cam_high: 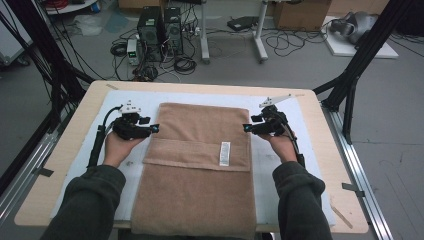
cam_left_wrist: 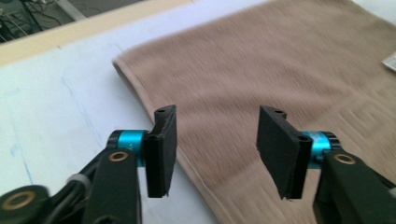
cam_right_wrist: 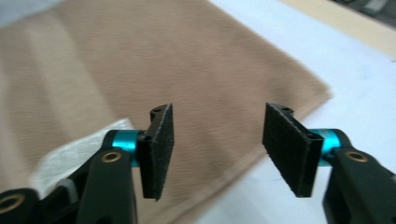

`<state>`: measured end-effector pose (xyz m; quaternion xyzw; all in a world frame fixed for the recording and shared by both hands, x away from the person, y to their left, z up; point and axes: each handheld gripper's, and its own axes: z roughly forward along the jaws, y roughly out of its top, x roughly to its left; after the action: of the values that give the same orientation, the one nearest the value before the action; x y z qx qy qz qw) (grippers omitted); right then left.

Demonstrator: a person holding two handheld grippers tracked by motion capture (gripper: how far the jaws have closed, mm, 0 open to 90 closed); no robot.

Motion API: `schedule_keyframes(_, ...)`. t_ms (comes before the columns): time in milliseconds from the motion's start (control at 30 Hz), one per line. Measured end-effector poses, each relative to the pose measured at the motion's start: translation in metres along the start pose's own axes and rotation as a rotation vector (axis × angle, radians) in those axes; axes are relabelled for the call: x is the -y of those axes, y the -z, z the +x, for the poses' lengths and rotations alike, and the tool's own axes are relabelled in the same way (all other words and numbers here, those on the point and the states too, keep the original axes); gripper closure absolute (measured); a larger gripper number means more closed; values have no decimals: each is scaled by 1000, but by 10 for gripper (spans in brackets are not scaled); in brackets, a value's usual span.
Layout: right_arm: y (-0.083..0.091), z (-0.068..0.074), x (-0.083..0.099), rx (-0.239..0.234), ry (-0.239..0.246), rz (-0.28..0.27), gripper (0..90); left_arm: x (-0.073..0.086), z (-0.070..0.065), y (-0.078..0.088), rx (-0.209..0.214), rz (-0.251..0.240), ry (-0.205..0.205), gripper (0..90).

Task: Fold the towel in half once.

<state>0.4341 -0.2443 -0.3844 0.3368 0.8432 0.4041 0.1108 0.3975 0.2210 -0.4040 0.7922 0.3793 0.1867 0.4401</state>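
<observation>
A pale wooden table (cam_high: 75, 130) under a white mat (cam_high: 112, 100) stands on a grey floor strewn with cables, with computer towers (cam_high: 160, 32) beyond its far edge. A tan towel (cam_high: 200, 165) lies down the middle of the mat, its long axis running from the far edge to the near edge, where it hangs over; the far part is folded toward the person, the fold's edge crossing the middle beside a white label (cam_high: 225, 153). The left gripper (cam_high: 154, 128) sits at the towel's left edge, the right gripper (cam_high: 247, 128) at its right edge, each equally near, pointing inward. Both have their jaws parted with nothing between them. The towel's overhanging end is cut off below the near edge, and the label's print is too small to read
</observation>
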Motion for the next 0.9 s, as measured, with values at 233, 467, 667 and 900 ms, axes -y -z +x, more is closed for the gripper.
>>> schedule_keyframes(233,11,34,23,-26,69,-26,398,24,-22,20,37,24,-60,384)
schedule_keyframes(467,12,59,54,-82,122,9,476,48,-35,32,80,68,-78,507)
schedule_keyframes(667,2,69,69,-108,155,55,538,62,-41,29,97,134,-85,614)
schedule_keyframes(900,-7,69,80,-122,147,50,645,62,-46,23,51,150,-122,728)
